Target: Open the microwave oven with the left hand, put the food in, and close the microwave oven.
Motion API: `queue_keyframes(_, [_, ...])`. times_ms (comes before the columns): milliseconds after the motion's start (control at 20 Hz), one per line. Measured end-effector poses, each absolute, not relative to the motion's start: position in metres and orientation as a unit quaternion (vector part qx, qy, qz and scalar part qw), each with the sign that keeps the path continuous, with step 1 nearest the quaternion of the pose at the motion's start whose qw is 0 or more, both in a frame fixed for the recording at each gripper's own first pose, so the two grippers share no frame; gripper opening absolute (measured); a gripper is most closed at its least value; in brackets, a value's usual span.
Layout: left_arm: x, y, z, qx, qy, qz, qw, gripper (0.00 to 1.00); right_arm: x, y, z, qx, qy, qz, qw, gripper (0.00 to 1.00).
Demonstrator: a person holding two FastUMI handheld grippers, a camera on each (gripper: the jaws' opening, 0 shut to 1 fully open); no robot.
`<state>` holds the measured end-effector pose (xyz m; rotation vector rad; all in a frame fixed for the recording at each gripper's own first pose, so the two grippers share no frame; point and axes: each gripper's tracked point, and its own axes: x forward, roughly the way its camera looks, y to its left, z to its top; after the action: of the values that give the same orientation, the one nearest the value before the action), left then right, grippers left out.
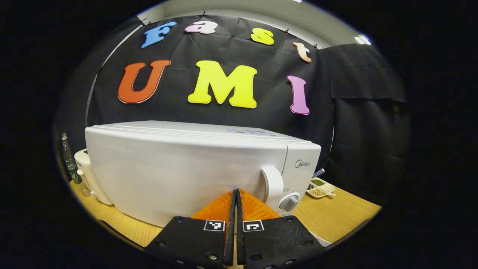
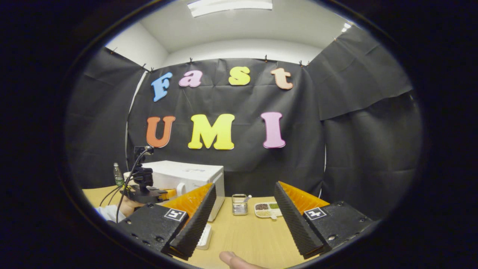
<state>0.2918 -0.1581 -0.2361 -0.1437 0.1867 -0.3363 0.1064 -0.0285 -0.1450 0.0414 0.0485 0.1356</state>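
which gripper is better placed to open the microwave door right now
Left. The left gripper, fingers closed, sits right at the microwave near its handle; the right gripper hangs open farther back.

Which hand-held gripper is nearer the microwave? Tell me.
Left. The left hand-held gripper, shut, sits right at the microwave door beside its handle; the right hand-held gripper, open, hangs farther back over the table.
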Motion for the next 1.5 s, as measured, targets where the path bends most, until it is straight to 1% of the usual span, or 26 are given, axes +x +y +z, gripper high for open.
queue_keyframes(150, [0.292, -0.158, -0.236, -0.067, 0.098, -0.167, 0.979, 0.02, 0.103, -0.033, -0.148, 0.019, 0.037, 0.055, 0.998, 0.99])
queue_keyframes(200, [0.292, -0.159, -0.236, -0.065, 0.100, -0.166, 0.979, 0.00, 0.103, -0.034, -0.149, 0.017, 0.041, 0.049, 0.998, 0.99])
queue_keyframes(250, [0.291, -0.157, -0.236, -0.061, 0.102, -0.161, 0.980, 0.02, 0.101, -0.034, -0.150, 0.014, 0.045, 0.046, 0.998, 0.99])
queue_keyframes(350, [0.283, -0.151, -0.237, -0.050, 0.114, -0.152, 0.981, 0.01, 0.097, -0.034, -0.155, 0.007, 0.058, 0.041, 0.997, 1.00])
queue_keyframes(500, [0.258, -0.141, -0.220, -0.057, 0.108, -0.149, 0.981, 0.02, 0.087, -0.032, -0.162, 0.004, 0.078, 0.042, 0.996, 1.00])
queue_keyframes(700, [0.214, -0.121, -0.186, -0.058, 0.091, -0.142, 0.984, 0.02, 0.073, -0.028, -0.158, 0.011, 0.076, 0.043, 0.996, 1.00])
queue_keyframes(800, [0.186, -0.103, -0.166, -0.058, 0.080, -0.122, 0.988, 0.50, 0.067, -0.023, -0.158, 0.017, 0.073, 0.043, 0.996, 1.00])
queue_keyframes(850, [0.171, -0.095, -0.158, -0.057, 0.072, -0.111, 0.990, 0.96, 0.065, -0.022, -0.158, 0.015, 0.075, 0.041, 0.996, 0.99])
queue_keyframes(950, [0.148, -0.082, -0.148, -0.051, 0.068, -0.094, 0.992, 0.93, 0.058, -0.017, -0.155, 0.011, 0.074, 0.041, 0.996, 1.00])
queue_keyframes(1200, [0.078, -0.059, -0.099, -0.042, 0.052, -0.068, 0.995, 0.93, 0.035, -0.011, -0.136, 0.008, 0.063, 0.033, 0.997, 1.00])
queue_keyframes(1350, [0.037, -0.046, -0.070, -0.045, 0.030, -0.057, 0.997, 0.93, 0.020, -0.012, -0.127, 0.009, 0.060, 0.024, 0.998, 1.00])
queue_keyframes(1500, [-0.001, -0.033, -0.057, -0.049, 0.022, -0.043, 0.998, 0.93, 0.004, -0.009, -0.117, 0.025, 0.061, 0.026, 0.997, 1.00])
